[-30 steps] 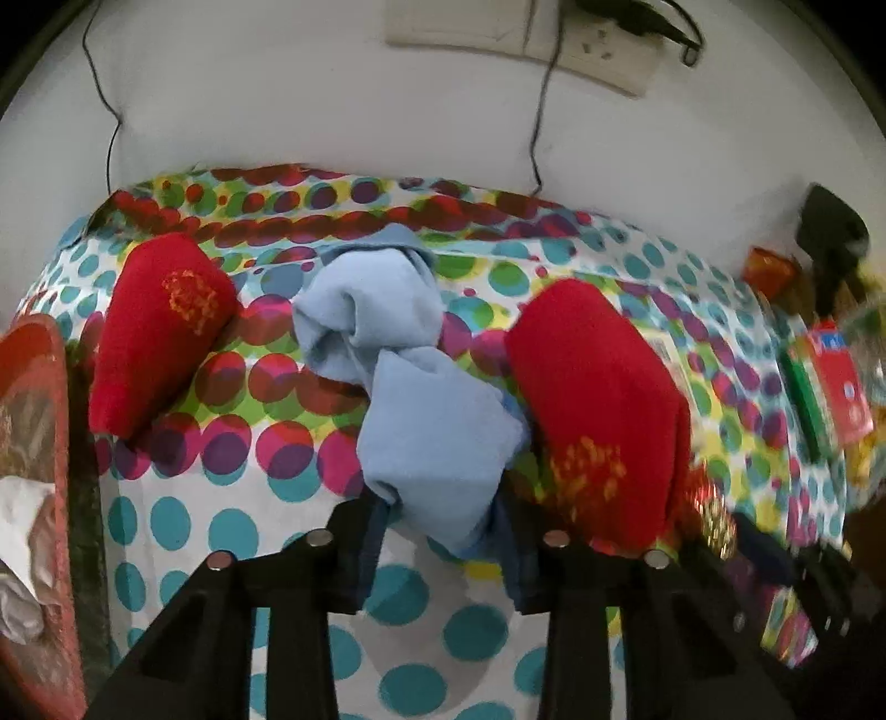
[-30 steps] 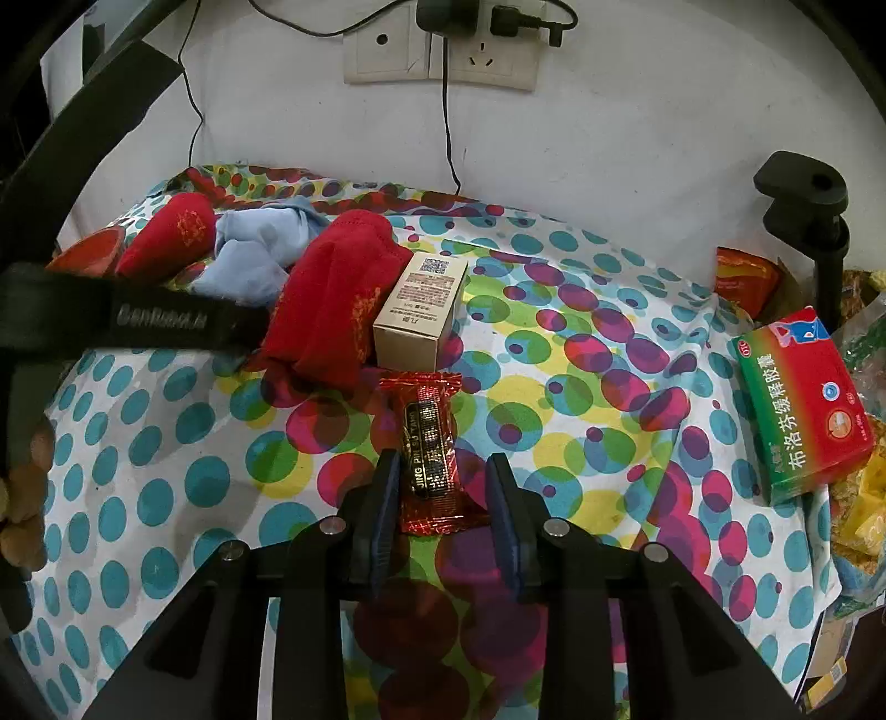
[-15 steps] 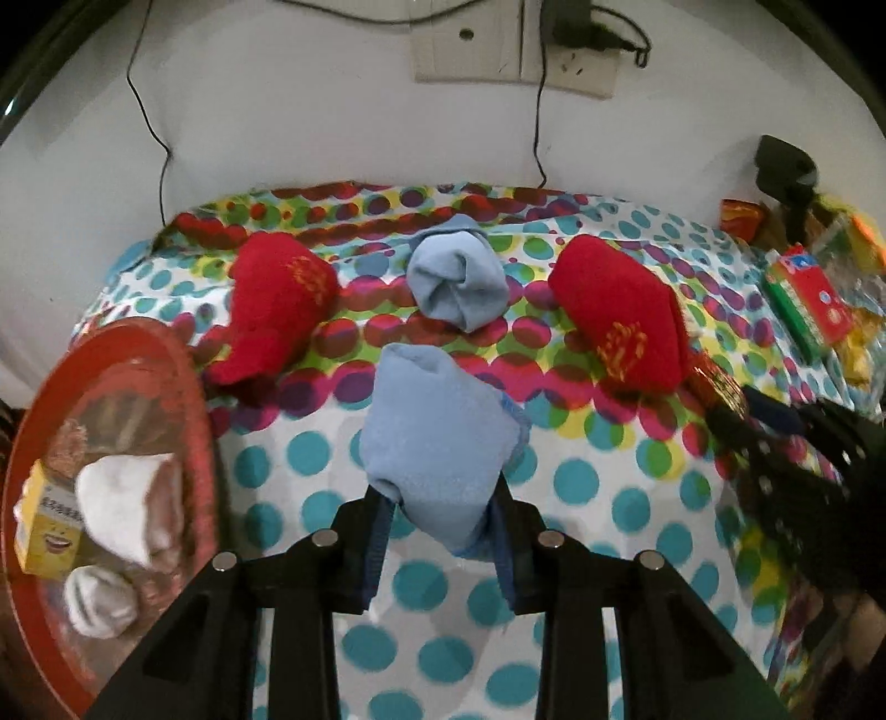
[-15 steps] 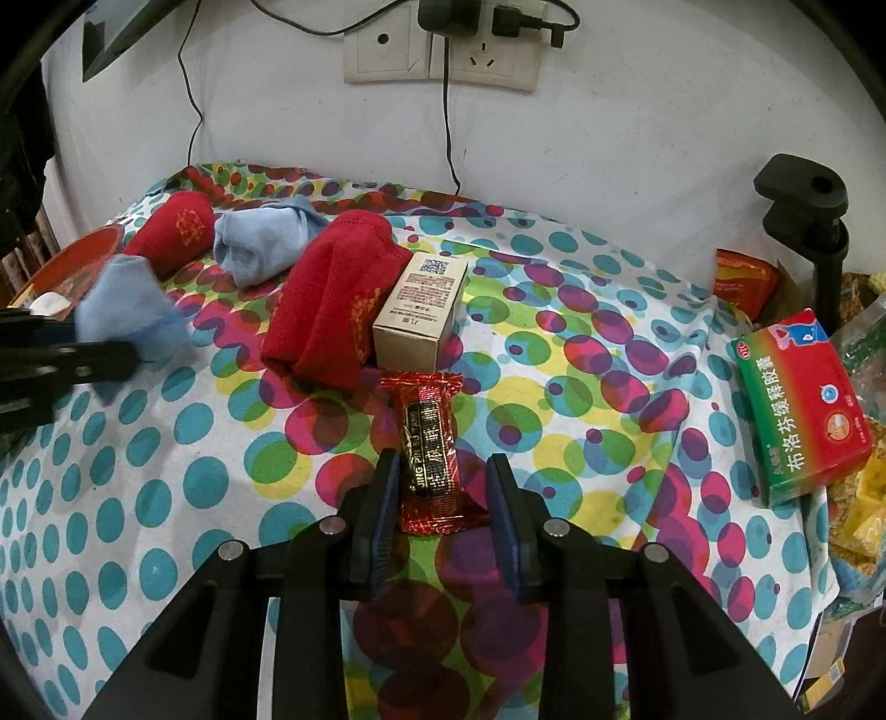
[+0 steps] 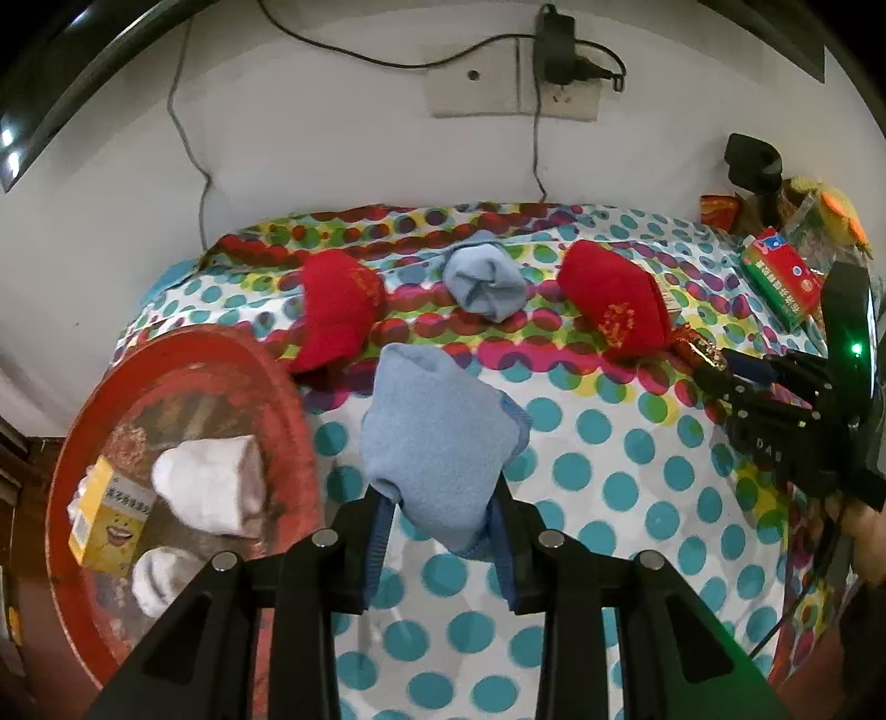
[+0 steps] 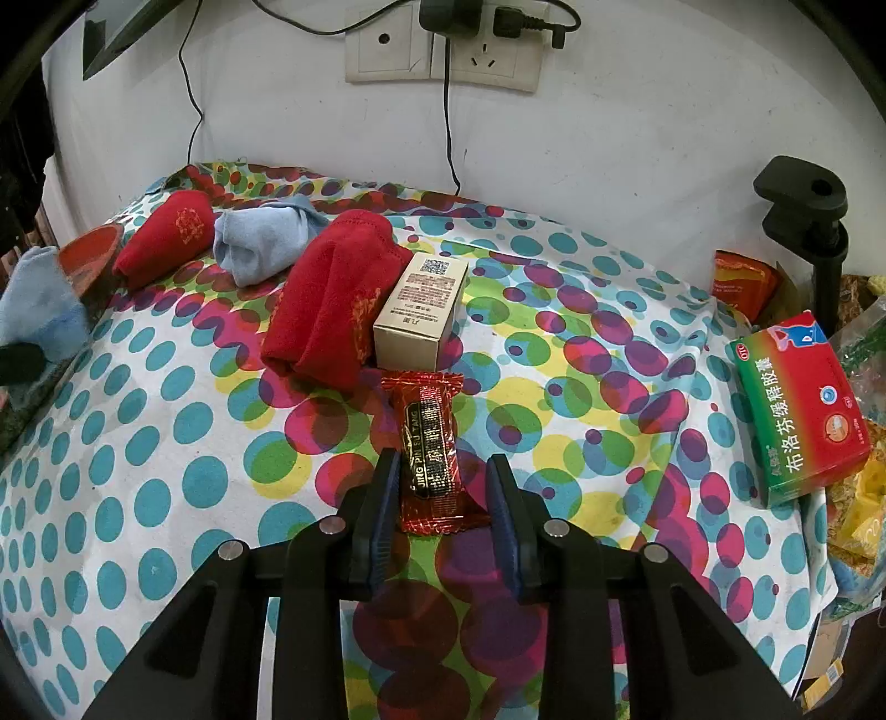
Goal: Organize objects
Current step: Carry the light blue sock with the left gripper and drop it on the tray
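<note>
My left gripper is shut on a light blue sock and holds it above the dotted cloth, just right of the red tray. The tray holds two white socks and a yellow box. Two red socks and a second blue sock lie at the back. My right gripper stands open around a red candy wrapper lying on the cloth. It also shows in the left wrist view. The held sock shows at the far left of the right wrist view.
A beige carton leans against a red sock. A red-green medicine box and snack bags lie at the right edge. A black clamp stand stands at the back right. Cables hang from wall sockets.
My left gripper has lifted the blue sock from between the red socks and pulled it back and left toward the red tray. My right gripper has not moved.
</note>
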The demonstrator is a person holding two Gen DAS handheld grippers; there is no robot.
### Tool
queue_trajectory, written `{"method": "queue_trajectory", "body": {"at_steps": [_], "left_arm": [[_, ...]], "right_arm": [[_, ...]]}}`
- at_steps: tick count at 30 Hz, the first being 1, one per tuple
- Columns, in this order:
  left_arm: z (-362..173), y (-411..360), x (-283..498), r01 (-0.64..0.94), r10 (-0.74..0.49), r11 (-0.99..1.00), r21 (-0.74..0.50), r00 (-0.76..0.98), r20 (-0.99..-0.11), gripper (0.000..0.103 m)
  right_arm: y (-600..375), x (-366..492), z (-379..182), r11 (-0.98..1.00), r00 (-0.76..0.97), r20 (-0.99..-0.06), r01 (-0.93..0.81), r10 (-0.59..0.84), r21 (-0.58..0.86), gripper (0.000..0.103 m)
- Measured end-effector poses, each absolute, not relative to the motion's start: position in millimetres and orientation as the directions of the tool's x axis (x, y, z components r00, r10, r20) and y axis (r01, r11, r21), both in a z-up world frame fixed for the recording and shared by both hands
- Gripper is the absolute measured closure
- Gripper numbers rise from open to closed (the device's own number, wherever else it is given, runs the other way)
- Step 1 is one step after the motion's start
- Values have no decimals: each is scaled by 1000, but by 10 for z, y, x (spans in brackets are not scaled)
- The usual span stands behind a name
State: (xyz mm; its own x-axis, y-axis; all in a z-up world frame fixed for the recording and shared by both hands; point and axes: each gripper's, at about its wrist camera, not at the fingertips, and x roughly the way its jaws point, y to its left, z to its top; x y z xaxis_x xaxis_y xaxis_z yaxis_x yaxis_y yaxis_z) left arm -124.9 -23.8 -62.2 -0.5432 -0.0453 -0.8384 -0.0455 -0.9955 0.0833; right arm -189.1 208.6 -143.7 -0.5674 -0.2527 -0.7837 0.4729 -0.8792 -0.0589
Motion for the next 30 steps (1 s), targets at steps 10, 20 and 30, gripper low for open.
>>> {"method": "queue_trajectory", "body": {"at_steps": [10, 20, 30], "left_arm": [[-429, -929, -1152, 81, -123, -992, 95, -538, -834, 71], [-346, -1606, -1172, 192, -213, -973, 132, -504, -837, 71], [-287, -2201, -1173, 256, -284, -950, 179, -468, -837, 70]], "right_arm": [[2084, -1891, -1434, -880, -568, -784, 472, -252, -59, 73], [2082, -1897, -1430, -880, -569, -784, 471, -248, -64, 73], [2080, -1903, -1428, -880, -571, -784, 470, -245, -68, 73]]}}
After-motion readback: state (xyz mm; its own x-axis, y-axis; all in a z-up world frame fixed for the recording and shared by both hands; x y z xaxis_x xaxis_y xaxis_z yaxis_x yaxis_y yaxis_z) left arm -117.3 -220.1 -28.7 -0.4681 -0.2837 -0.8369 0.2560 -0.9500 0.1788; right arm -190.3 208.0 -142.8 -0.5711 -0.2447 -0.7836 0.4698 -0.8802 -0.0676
